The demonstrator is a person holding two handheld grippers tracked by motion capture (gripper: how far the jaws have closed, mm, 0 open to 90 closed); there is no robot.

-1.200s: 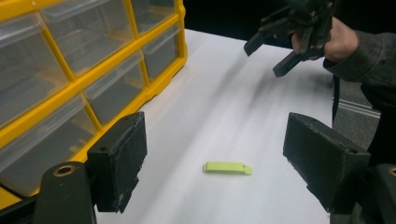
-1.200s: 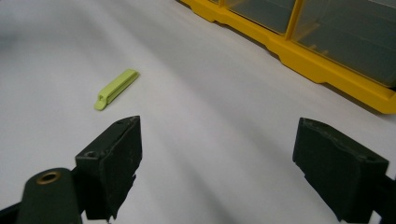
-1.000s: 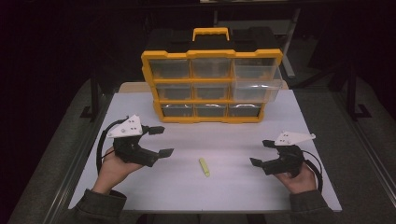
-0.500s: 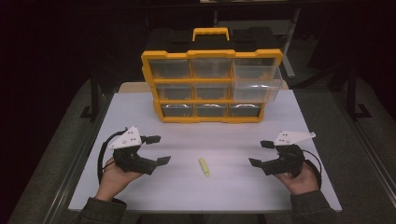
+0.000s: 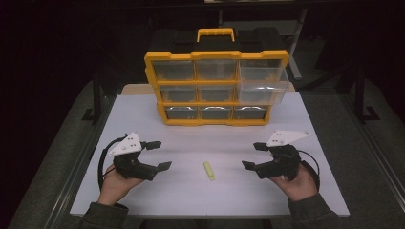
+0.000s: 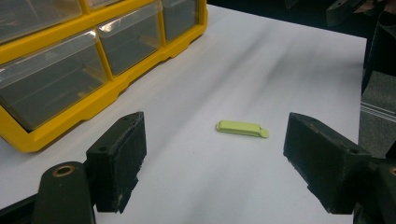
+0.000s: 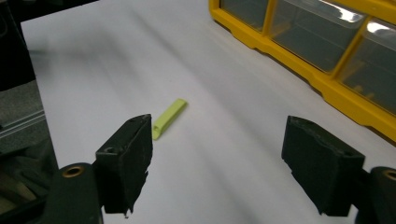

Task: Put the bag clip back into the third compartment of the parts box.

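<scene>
So there's a little lime-green plastic piece (image 5: pixel 209 171) lying flat on the white table (image 5: pixel 191 191), roughly midway between the two grippers and touched by neither. Left gripper (image 5: pixel 159 155) sits at the left, jaws wide apart, nothing in them. Right gripper (image 5: pixel 255 156) has jaws apart too, though they've just been closing a bit, with nothing between them. Behind it all stands a yellow drawer organizer (image 5: pixel 216 88) with clear bins; the middle-right one looks pulled out a bit, hard to say in this dim light.
</scene>
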